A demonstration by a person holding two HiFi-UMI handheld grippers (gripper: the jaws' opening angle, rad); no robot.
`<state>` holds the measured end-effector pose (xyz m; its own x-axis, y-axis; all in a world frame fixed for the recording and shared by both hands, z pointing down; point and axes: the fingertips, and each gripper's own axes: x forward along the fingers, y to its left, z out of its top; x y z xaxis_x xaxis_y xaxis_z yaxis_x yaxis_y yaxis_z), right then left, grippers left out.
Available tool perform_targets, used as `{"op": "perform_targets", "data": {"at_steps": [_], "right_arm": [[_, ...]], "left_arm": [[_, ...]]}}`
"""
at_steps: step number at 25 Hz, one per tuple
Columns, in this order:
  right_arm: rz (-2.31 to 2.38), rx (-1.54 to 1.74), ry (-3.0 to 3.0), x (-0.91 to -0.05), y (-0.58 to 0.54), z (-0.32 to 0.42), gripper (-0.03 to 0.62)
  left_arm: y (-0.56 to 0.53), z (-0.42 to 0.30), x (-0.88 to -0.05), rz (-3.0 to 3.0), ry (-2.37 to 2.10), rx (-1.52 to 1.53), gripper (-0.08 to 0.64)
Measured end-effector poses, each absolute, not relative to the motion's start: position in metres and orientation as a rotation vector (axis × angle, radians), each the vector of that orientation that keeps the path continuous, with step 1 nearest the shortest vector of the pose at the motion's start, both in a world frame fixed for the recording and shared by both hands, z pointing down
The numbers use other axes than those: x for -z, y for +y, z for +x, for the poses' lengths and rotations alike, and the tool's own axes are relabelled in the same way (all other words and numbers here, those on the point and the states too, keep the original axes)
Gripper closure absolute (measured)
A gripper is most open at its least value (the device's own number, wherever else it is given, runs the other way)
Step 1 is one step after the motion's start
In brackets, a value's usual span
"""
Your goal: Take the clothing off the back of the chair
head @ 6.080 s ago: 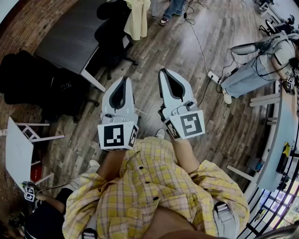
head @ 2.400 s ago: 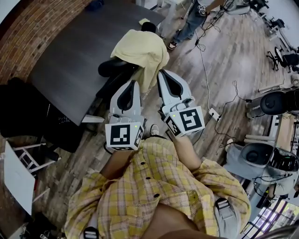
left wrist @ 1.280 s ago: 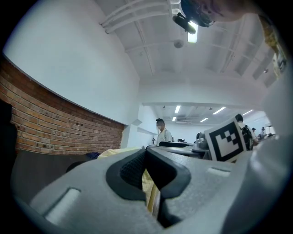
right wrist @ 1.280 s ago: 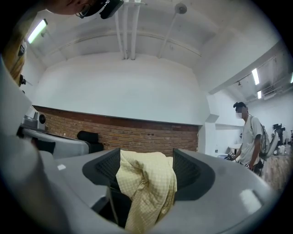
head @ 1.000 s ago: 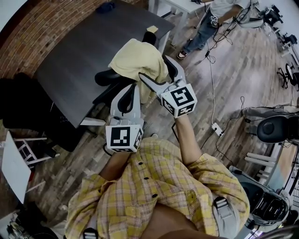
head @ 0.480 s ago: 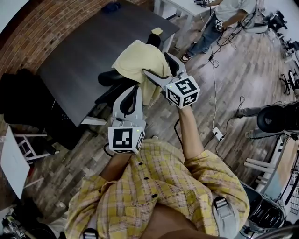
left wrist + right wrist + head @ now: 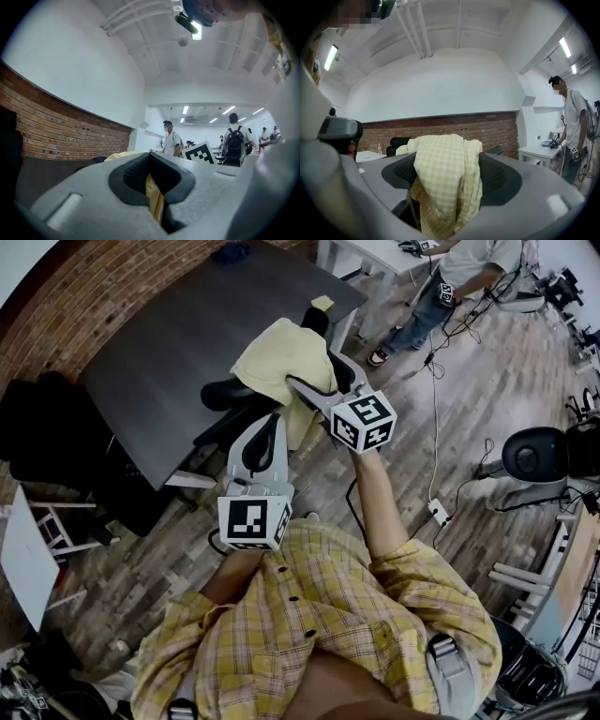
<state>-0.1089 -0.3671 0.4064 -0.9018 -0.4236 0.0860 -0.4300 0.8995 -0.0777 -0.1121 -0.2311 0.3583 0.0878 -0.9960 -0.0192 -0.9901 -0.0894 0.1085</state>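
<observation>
A pale yellow checked garment (image 7: 279,357) hangs over the back of a black office chair (image 7: 223,393) pushed against a dark grey table (image 7: 155,343). My right gripper (image 7: 314,373) is held out level at the garment's near side, one jaw on either side of the hanging cloth. Its jaws are wide and closing. In the right gripper view the garment (image 7: 446,185) fills the gap of the right gripper (image 7: 450,190), and I cannot see the pads pressing on it. My left gripper (image 7: 265,421) is lower and nearer to me, shut and empty. A strip of cloth (image 7: 153,199) shows beyond the left gripper (image 7: 152,161).
A brick wall (image 7: 70,287) runs behind the table. A person (image 7: 455,273) stands at the upper right by a white desk. A cable and power strip (image 7: 438,512) lie on the wood floor. Another office chair (image 7: 534,456) stands at the right, dark seats (image 7: 42,432) at the left.
I have walked up to the chair. Over the last second my right gripper sank a little toward the garment and rolled slightly. The left gripper stayed in place.
</observation>
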Motion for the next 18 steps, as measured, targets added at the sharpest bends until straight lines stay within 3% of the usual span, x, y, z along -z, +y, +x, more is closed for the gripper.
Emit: {"op": "perform_targets", "data": {"at_steps": [5, 9, 18], "right_arm": [[0.684, -0.140, -3.022, -0.405, -0.368, -0.111, 0.234], [0.720, -0.132, -3.021, -0.405, -0.366, -0.105, 0.327], [0.805, -0.100, -2.984, -0.404, -0.366, -0.097, 0.408]], "left_arm": [[-0.231, -0.120, -0.359, 2.248, -2.088, 0.134, 0.560], [-0.228, -0.121, -0.359, 2.248, -2.091, 0.136, 0.560], [-0.230, -0.113, -0.357, 2.277, -2.067, 0.127, 0.560]]}}
